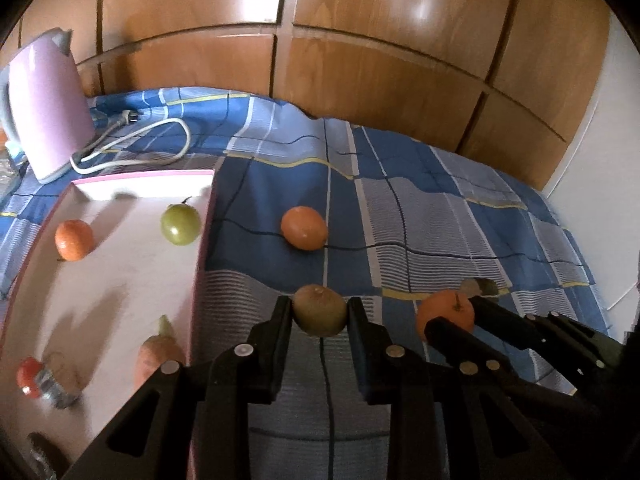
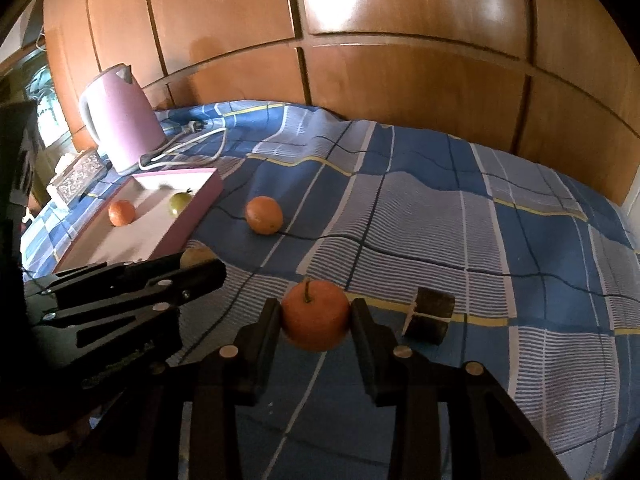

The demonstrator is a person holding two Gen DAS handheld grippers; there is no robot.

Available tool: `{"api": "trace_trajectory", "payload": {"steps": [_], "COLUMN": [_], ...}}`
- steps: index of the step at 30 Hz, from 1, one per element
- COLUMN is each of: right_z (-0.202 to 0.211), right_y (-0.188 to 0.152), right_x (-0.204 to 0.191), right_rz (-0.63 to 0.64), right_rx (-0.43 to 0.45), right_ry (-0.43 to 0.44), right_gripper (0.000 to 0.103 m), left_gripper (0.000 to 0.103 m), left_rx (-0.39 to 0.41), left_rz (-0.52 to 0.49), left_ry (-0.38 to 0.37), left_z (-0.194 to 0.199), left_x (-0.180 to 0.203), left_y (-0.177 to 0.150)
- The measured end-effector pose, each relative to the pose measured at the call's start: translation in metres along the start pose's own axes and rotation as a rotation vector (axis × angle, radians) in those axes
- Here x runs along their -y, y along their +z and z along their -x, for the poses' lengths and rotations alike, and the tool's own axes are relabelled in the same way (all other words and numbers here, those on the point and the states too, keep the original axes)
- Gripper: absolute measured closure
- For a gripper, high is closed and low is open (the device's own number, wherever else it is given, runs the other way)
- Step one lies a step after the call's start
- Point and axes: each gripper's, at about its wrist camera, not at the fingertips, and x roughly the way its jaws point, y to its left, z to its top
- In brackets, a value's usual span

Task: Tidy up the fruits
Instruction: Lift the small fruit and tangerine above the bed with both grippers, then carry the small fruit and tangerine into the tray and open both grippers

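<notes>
My left gripper [image 1: 319, 308] is shut on a brown kiwi [image 1: 320, 311], held just above the checked blue cloth beside the pink tray [image 1: 120, 280]. My right gripper [image 2: 316, 312] is shut on an orange fruit with a stem [image 2: 316, 315], which also shows in the left wrist view [image 1: 445, 314]. A loose orange [image 1: 304, 228] lies on the cloth further back, also seen in the right wrist view [image 2: 264, 215]. The tray holds an orange [image 1: 74, 240], a green fruit [image 1: 180, 224], a carrot [image 1: 154, 354] and a small red item [image 1: 30, 376].
A pink kettle [image 1: 48, 108] with a white cord [image 1: 140, 148] stands behind the tray. A small dark cylinder [image 2: 430, 316] lies on the cloth right of my right gripper. A wooden panelled wall [image 1: 360, 40] runs behind the cloth.
</notes>
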Motion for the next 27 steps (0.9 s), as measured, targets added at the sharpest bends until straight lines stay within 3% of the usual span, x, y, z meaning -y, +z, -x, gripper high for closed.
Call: {"api": "trace_trajectory", "payload": {"steps": [14, 27], "right_z": [0.023, 0.033], "right_y": [0.004, 0.006], "right_x": [-0.024, -0.064], "right_rz": [0.021, 0.069], "right_rx": [0.024, 0.027], "right_ry": [0.024, 0.083], "right_gripper": [0.067, 0.067], "left_gripper": [0.075, 0.075], "left_rx": [0.068, 0.114], "left_rz": [0.018, 0.088], "left_ry": [0.012, 0.055], "left_z": [0.048, 0.083], "left_x": [-0.016, -0.061], "left_y": [-0.006, -0.019]}}
